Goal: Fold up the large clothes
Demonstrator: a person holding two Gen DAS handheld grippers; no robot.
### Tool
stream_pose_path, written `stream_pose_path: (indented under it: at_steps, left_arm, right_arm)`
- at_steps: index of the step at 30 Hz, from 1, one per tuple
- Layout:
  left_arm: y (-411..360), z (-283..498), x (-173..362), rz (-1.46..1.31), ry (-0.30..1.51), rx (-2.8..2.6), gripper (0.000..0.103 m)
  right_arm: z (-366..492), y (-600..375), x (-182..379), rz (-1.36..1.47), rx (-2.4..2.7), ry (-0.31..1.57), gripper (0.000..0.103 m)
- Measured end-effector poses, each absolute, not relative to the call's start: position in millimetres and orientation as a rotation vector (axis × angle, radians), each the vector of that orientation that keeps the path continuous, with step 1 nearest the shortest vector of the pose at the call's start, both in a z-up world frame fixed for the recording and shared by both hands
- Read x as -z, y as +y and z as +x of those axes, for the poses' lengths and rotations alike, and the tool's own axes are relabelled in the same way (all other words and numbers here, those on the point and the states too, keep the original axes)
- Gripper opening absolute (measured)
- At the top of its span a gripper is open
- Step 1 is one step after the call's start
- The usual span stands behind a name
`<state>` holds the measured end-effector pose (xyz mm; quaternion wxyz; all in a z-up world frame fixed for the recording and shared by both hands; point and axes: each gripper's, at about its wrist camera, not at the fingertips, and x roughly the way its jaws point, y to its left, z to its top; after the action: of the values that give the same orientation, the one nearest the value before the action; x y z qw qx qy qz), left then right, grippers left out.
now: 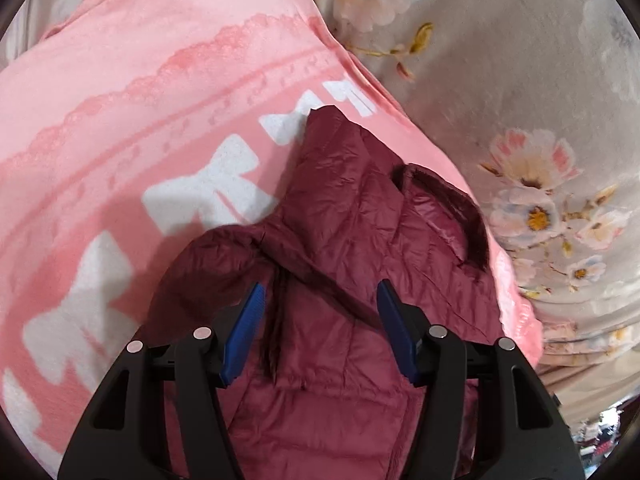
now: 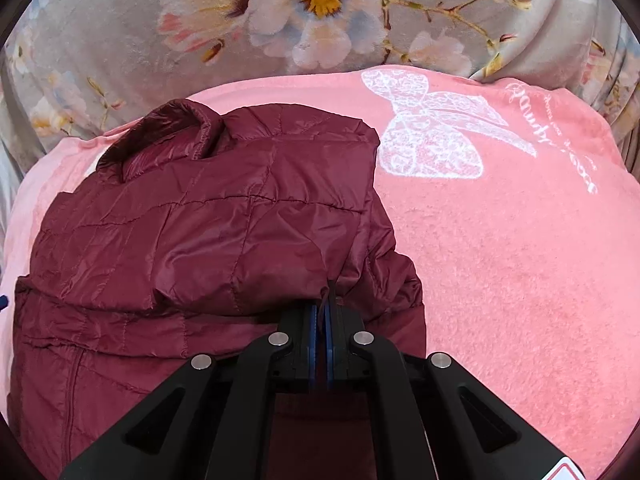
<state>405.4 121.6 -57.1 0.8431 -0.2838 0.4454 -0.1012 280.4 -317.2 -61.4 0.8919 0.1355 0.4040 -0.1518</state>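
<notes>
On pink blanket (image 2: 500, 240): right hand-held gripper (image 2: 322, 312) pinching jacket (image 2: 208, 216); left hand-held gripper (image 1: 320, 320) spread above it.

The jacket (image 2: 208, 216) ahead of the right tongs (image 2: 322, 312) is deep maroon, quilted in stitched squares, with a shinier, pinker lining at its collar (image 1: 436, 216). Both tongs are black with blue pads (image 1: 244, 332). The blanket (image 2: 520, 264) under the jacket is pink, with white bows (image 1: 208, 192), a white lace bow, white script and darker pink lace bands. Beyond it, the cover (image 2: 120, 40) is grey with pale pink, white and blue flowers.
</notes>
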Motion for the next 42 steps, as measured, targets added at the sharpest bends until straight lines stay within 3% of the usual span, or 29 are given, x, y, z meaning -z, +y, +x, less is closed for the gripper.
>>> stream_pose_path:
  at_steps: [2,3,4,6,9,22,23,25,27,32,33,34,36,42]
  left_arm:
    - [118,419,66,-0.593,0.965,0.179,0.054]
    - [121,425,74,-0.611,0.982,0.136,0.042]
    - [125,430,82,-0.633,0.986,0.11,0.024]
    - [128,435,90,-0.629,0.994,0.084,0.003]
    - [137,425,88,-0.599,0.948,0.045,0.001]
    - [127,402,100,-0.354,0.912,-0.032,0.002]
    - [127,400,97,-0.342,0.918,-0.022,0.002]
    - [130,391,88,-0.335,0.923,0.005,0.002]
    - [135,377,73,-0.322,0.921,0.036,0.007]
    - [122,361,9,-0.245,0.796,0.079,0.011]
    - [110,364,-6,-0.232,0.766,0.093,0.016]
    - [98,369,-15,-0.227,0.754,0.11,0.03]
    - [63,390,-19,-0.233,0.773,0.165,0.044]
    - [-2,433,37,-0.177,0.932,0.148,0.041]
  right_arm:
    - [280,-318,62,0.299,0.303,0.839,0.002]
    - [280,-318,61,0.307,0.296,0.839,0.002]
    - [279,-316,60,0.312,0.286,0.836,0.002]
    - [277,-310,55,0.304,0.265,0.83,0.002]
    - [276,-299,48,0.282,0.233,0.822,0.002]
    - [276,-282,72,0.198,0.222,0.933,0.005]
    - [272,-283,70,0.207,0.22,0.934,0.009]
    - [261,-285,63,0.226,0.22,0.931,0.031]
    - [242,-289,47,0.235,0.232,0.902,0.044]
    - [227,-293,-9,0.263,0.242,0.758,0.045]
    - [235,-290,-17,0.27,0.225,0.744,0.044]
    - [244,-286,-22,0.268,0.215,0.738,0.043]
    - [273,-273,-24,0.26,0.189,0.735,0.038]
    - [340,-247,21,0.243,0.15,0.863,0.028]
